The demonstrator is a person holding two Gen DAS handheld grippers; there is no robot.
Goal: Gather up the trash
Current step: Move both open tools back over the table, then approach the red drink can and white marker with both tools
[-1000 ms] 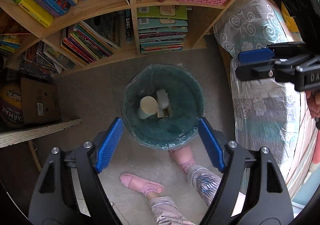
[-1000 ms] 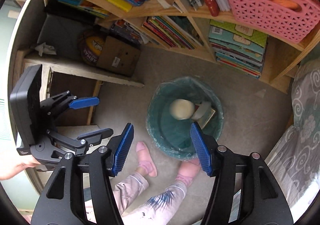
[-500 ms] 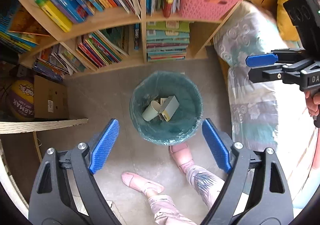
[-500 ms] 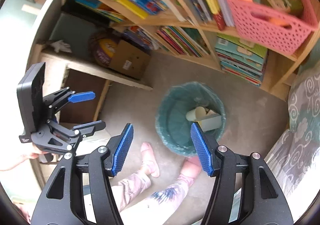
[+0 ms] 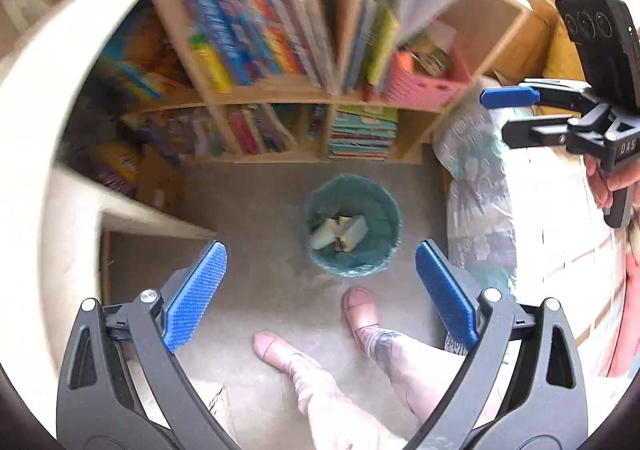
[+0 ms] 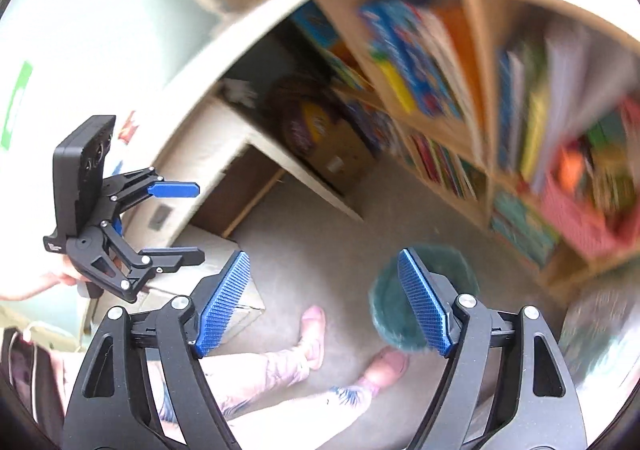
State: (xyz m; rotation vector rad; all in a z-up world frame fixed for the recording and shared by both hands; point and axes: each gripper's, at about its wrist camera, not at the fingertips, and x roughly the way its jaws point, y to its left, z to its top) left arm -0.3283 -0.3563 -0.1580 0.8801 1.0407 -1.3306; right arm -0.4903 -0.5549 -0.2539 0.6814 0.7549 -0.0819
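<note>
Blue pads on both my jaws stand wide apart with nothing between them. The left gripper (image 5: 320,304) has just been opening further, and the right gripper (image 6: 324,304) likewise; both are released and empty.

Seen past the left jaws: the bin (image 5: 353,225), lined in dark green, stands on the floor (image 5: 256,209) well below me. Inside it lie pale pieces of trash (image 5: 339,230), a cup-like one and some flat card-like ones; blur keeps me from telling them apart. My feet (image 5: 362,310) stand just beside the bin's near rim. In the right view the bin (image 6: 384,304) is partly hidden behind my right pad.

Further out: a bookshelf (image 5: 280,97) with a pink basket (image 5: 424,83) behind the bin, a bed (image 5: 476,209) to one side, a table (image 5: 132,215) to the other, with a box (image 6: 338,157) under it.

Judgement: this load looks delivered, and the next step is probably to look for more trash.

Risks from here:
- Both views are smeared. Anything picked out now could be misjudged, and I might reach for a book or toy instead of rubbish.
- The two grippers are in each other's view, near each other. A careless swing could knock them together.
- Feet close to the rim: one step could tip the light bin and spill it.
- The table edge sits near my left side and may be clipped on a turn.
</note>
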